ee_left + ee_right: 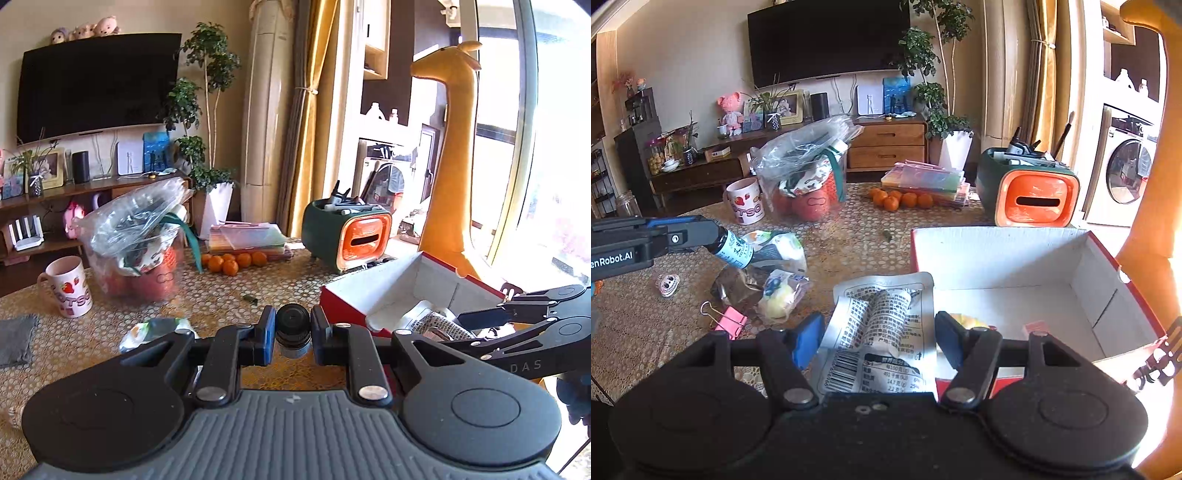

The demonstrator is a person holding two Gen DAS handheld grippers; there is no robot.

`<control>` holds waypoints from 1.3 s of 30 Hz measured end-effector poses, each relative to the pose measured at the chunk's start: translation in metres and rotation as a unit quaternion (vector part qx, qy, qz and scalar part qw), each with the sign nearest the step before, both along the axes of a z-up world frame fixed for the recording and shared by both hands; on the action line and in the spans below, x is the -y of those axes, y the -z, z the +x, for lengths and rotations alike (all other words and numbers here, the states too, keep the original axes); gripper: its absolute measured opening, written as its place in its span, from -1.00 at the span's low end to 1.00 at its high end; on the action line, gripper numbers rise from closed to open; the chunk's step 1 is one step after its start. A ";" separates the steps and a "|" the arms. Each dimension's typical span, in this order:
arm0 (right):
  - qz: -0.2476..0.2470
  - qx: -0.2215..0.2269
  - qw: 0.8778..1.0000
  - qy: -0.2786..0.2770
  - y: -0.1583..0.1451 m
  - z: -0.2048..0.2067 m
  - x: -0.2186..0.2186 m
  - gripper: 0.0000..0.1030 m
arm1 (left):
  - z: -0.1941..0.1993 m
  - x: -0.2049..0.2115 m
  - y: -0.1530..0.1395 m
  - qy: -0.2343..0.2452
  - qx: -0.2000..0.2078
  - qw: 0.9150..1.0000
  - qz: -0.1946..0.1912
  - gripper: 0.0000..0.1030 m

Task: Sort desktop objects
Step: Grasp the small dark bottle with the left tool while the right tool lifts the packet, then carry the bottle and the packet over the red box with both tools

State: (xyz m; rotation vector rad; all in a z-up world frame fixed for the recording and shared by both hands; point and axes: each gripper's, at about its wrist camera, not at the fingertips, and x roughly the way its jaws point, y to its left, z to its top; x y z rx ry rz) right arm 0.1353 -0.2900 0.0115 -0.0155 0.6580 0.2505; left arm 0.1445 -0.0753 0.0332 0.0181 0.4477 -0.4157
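My left gripper (293, 334) is shut on a small dark bottle (293, 329) with a pale label, held above the table; it also shows in the right wrist view (733, 248). My right gripper (879, 334) is open, its fingers apart on either side of a silver snack packet (882, 325) that lies over the near left corner of the red box (1123, 284). The box, white inside, holds a yellow item (969, 320) and a pink item (1036, 326). The right gripper (491, 315) reaches over the box in the left wrist view.
On the table: a pink binder clip (729, 321), wrapped snacks (775, 291), a strawberry mug (746, 201), a plastic-bagged tub (809, 177), oranges (901, 199), coloured folders (925, 177), a green-orange organiser (1030, 188). A yellow giraffe toy (450, 155) stands at the right.
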 end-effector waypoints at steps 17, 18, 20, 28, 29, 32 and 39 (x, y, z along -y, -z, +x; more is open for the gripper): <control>-0.003 0.010 0.998 0.060 0.001 0.016 0.097 0.26 | 0.037 0.126 -0.003 0.092 -0.025 0.995 0.011 -0.64; -0.002 0.010 0.998 0.062 0.002 0.019 0.101 0.26 | 0.039 0.132 -0.002 0.096 -0.027 0.995 0.014 -0.64; -0.001 0.011 0.998 0.069 0.006 0.024 0.110 0.26 | 0.046 0.144 0.001 0.103 -0.034 0.994 0.019 -0.64; 0.005 -0.007 0.996 0.086 0.024 0.054 0.137 0.26 | 0.076 0.180 0.016 0.117 -0.069 0.990 0.037 -0.65; 0.001 -0.009 0.996 0.084 0.026 0.057 0.139 0.26 | 0.081 0.183 0.019 0.116 -0.073 0.990 0.040 -0.65; -0.006 -0.015 0.997 0.076 0.033 0.065 0.142 0.26 | 0.097 0.194 0.027 0.112 -0.086 0.989 0.052 -0.65; -0.024 -0.031 0.997 0.073 0.053 0.085 0.148 0.26 | 0.125 0.216 0.043 0.105 -0.101 0.986 0.084 -0.65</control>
